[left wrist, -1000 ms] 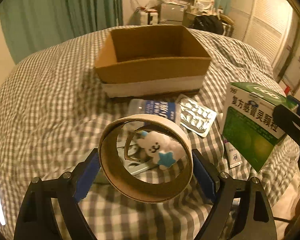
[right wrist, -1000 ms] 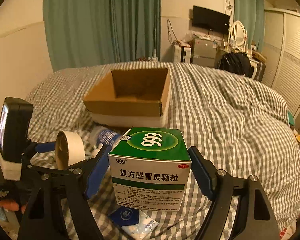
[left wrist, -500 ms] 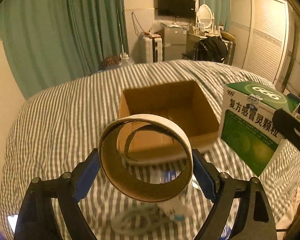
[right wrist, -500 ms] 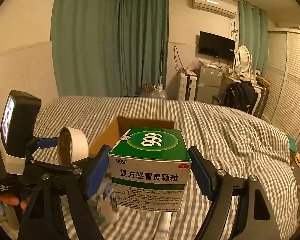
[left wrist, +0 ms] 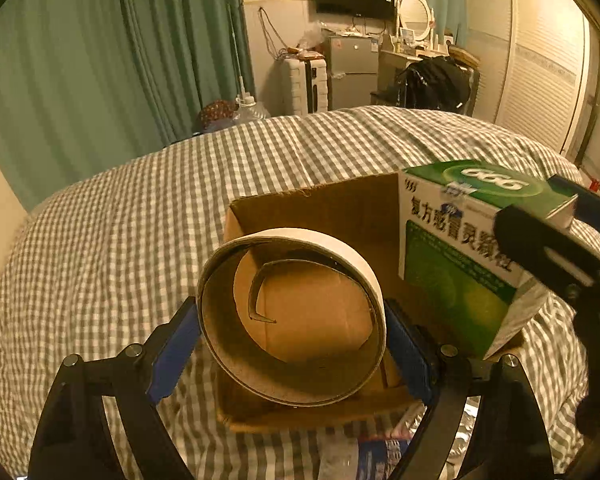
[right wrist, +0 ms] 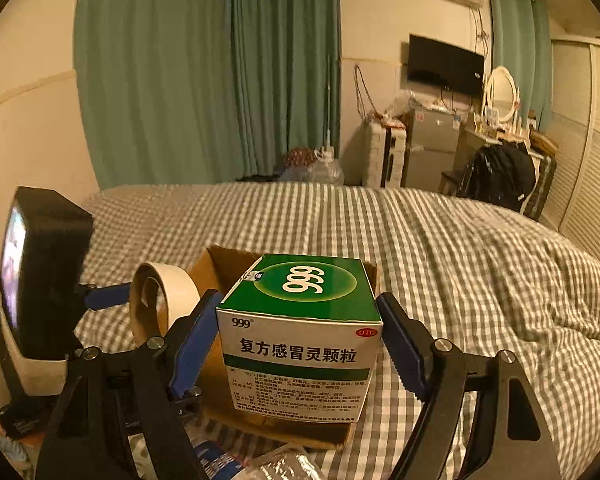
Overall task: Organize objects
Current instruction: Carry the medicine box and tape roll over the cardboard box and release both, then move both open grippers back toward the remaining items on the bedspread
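My left gripper (left wrist: 292,344) is shut on a cardboard tape roll (left wrist: 340,252), held on edge over the open cardboard box (left wrist: 320,208) on the bed. My right gripper (right wrist: 300,344) is shut on a green and white medicine box (right wrist: 300,344) with "999" on its top, hanging over the same cardboard box (right wrist: 220,258). In the right wrist view the tape roll (right wrist: 168,296) and the left gripper's body sit at the left. In the left wrist view the medicine box (left wrist: 460,240) hangs at the right, over the box's right side.
The checked bedspread (left wrist: 120,220) surrounds the box. A blue-labelled packet (left wrist: 380,456) and a foil blister pack (right wrist: 288,468) lie on the bed just in front of the box. Green curtains (right wrist: 204,72), a wardrobe and a dresser stand beyond the bed.
Both grippers have risen from the bed and moved forward with their loads, from in front of the cardboard box to over it. The toy and blister packs have dropped below view.
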The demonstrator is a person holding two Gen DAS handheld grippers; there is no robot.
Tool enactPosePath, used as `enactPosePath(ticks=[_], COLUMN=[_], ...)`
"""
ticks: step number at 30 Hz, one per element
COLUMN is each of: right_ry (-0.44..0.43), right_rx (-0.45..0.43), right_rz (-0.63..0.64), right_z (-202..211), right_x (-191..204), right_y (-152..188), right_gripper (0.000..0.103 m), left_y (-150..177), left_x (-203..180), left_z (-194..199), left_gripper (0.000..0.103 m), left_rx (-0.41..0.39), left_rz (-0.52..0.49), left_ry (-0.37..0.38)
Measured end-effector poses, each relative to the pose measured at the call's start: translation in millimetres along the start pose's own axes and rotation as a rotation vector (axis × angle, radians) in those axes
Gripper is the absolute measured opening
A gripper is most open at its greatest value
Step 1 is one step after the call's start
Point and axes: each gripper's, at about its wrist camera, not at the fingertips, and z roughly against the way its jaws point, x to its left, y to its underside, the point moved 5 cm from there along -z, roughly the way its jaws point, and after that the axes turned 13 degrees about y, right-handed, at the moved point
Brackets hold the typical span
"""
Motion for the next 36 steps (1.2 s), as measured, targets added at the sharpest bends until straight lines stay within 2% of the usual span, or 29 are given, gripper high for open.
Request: enactPosePath(ticks=[3, 5, 7, 9, 12, 18, 24, 28, 36], right_ry=[-0.01, -0.035, -0.029, -0.008, 0.005, 0.044, 0.062, 0.08, 0.111], right_rx=[0.024, 0.032, 0.027, 0.014, -0.017, -0.103, -0.149, -0.177, -0.174], right_rz=[-0.021, -0.031, -0.04, -0.049, -0.061, -0.048, -0.067, -0.061, -0.04], right_z=[-10.6, -10.6, -6.2, 3.4, 28.4, 98.4, 166.2, 205.5, 247.3], right_x=[-3.5, -7.0, -10.6, -14.8, -21.1, -33.2, -48.1, -57.9, -63.7], right_y=[5.4, 9.7, 8.1, 2.9, -7.5, -27.0, -27.8, -19.4, 19.3], right_gripper=[0.078, 0.079, 0.079, 0.084, 0.088, 0.088, 0.092, 0.093, 0.094], left_y=[-4.7, -6.2, -7.9, -6.1, -3.8, -7.1, -0.2, 7.1, 53.1], left_x=[-1.4, -5.6, -4.6, -3.8, -4.1, -11.8, -35.6, -50.2, -67.0], left_z=[-11.9, -17.4, -15.8, -5.5, 20.7, 98.6, 176.7, 210.3, 232.5], left_gripper=[0.091, 0.093, 0.101, 0.102, 0.102, 0.103, 0.103, 0.103, 0.103], left_rx=[-0.006, -0.009, -0.003, -0.007, -0.026, -0.13, -0.227, -0.265, -0.264], left_rz=[0.011, 0.038, 0.049, 0.047, 0.045, 0.04, 0.009, -0.005, -0.008], left_ry=[0.024, 0.071, 0.07, 0.056, 0.04, 0.022, 0.004, -0.007, -0.005])
